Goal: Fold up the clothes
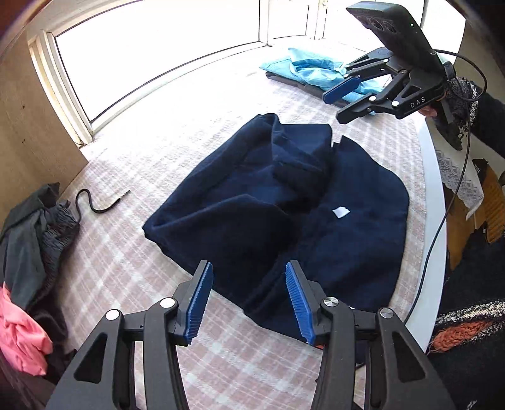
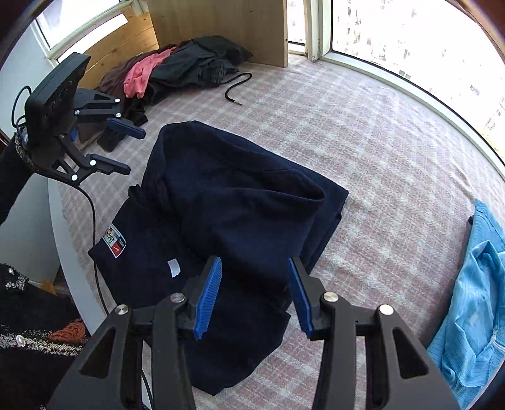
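Left wrist: navy garment [image 1: 284, 202] partly folded; both jaws apart.

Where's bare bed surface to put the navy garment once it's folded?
Widest free patch: checked cover between the navy garment and the window, bounded by the light blue shirt. A smaller strip lies by the black cord. Crowded: the clothes pile against the wooden panel.

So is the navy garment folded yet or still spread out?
Partly folded: the navy garment lies doubled over itself in loose, uneven layers on the checked cover, label patch exposed. Neither gripper holds it.
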